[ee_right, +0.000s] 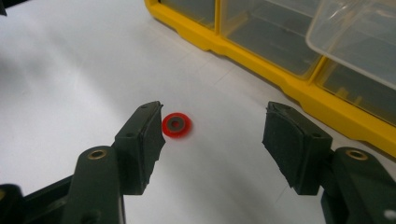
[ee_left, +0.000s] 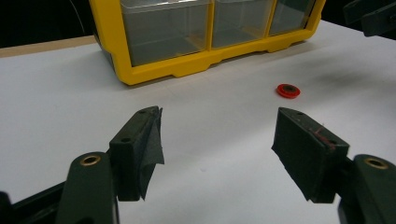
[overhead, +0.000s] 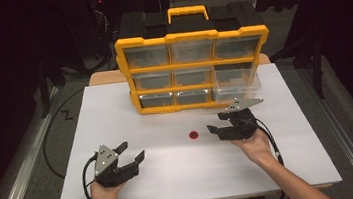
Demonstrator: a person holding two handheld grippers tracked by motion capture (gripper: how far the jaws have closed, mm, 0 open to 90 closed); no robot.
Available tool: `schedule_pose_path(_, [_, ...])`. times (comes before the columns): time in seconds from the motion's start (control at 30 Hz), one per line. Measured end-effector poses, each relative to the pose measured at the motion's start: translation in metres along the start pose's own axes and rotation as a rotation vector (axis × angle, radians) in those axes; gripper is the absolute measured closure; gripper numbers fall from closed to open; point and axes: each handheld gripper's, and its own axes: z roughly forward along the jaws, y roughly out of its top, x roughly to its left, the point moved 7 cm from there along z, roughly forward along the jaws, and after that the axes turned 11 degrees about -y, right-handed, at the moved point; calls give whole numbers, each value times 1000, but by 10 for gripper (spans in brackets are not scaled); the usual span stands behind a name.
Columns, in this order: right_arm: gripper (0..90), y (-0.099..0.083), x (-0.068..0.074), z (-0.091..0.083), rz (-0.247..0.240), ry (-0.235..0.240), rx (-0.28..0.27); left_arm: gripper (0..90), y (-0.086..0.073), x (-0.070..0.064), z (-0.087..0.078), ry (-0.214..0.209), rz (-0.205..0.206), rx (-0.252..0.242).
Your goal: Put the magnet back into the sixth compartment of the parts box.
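Observation:
A small red ring (overhead: 193, 135) (ee_left: 287, 90) (ee_right: 176, 125) lies flat on the white table (overhead: 172, 170), in front of the yellow organizer (overhead: 194, 70) (ee_left: 187, 37) (ee_right: 261, 51) with clear drawers. My right gripper (overhead: 216, 123) (ee_right: 212, 135) is open, just right of the ring and pointing at it; the ring lies close to one finger (ee_right: 140, 140). My left gripper (overhead: 132, 152) (ee_left: 217, 144) is open and empty at the front left, well short of the ring.
One clear drawer (overhead: 235, 83) (ee_right: 355, 37) at the organizer's lower right is pulled out and overhangs the table. A black cable (overhead: 50, 139) runs along the floor at the left. Table edges lie close at the front.

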Motion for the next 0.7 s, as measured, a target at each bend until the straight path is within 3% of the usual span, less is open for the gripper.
schedule_pose_path(0.4, [413, 0, 7, 10, -37, 26, 124, 325, 0, 0, 0, 0, 5, 7])
schedule_pose_path(0.7, [432, 7, 11, 14, -64, 37, 168, 324, -1, 0, 1, 0, 6, 8])
